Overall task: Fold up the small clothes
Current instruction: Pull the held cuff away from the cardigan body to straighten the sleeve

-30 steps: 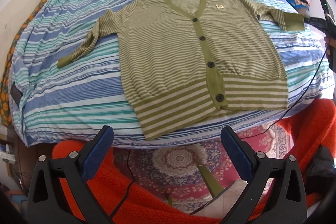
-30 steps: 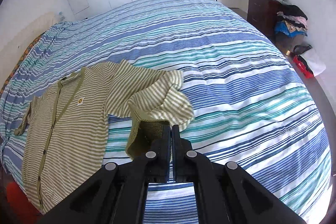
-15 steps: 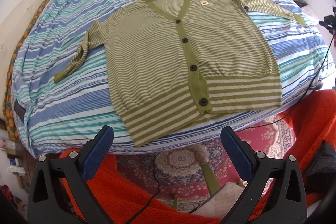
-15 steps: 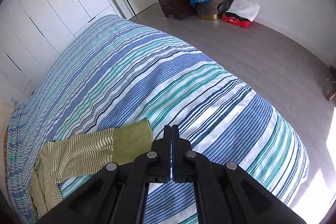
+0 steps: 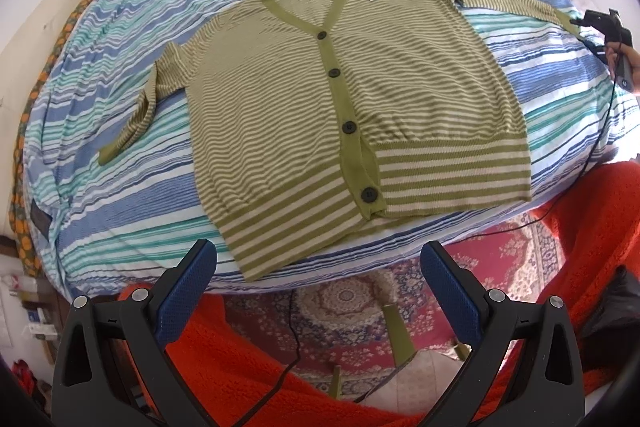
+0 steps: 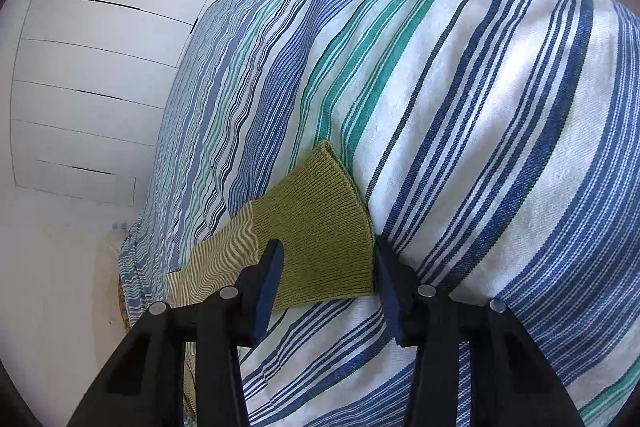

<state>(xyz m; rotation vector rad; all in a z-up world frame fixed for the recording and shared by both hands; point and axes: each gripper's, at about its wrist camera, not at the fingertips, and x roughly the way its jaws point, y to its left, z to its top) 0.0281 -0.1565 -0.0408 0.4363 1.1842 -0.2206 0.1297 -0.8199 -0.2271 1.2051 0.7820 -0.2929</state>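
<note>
On the striped bed point(image 5: 132, 211), in the left wrist view, a green-and-cream striped cardigan point(image 5: 360, 99) is lying flat, buttoned and face up. Its long axis is running from the wide-striped hem at the near edge of the mattress to the V-neck at the far side, so the collar is pointing away from the camera. One sleeve point(image 5: 140, 115) is lying crumpled beside the body; the other sleeve is stretching straight out toward the right tongs point(image 5: 600, 23), seen small at the frame's edge. The left tongs point(image 5: 318, 271) are hanging released, jaws wide apart, off the bed and above a patterned rug point(image 5: 352, 303), gripping nothing.

In the right wrist view, the right tongs point(image 6: 328, 279) are standing released, jaws apart on either side of the sleeve's plain green ribbed cuff point(image 6: 316, 227), which is lying flat on the bed point(image 6: 500, 147); whether the pads are touching the knit cannot be told. The step in hand appears to be the spreading-out before any fold. The next move probably calls for straightening the crumpled sleeve, then bringing each sleeve across the body.
</note>
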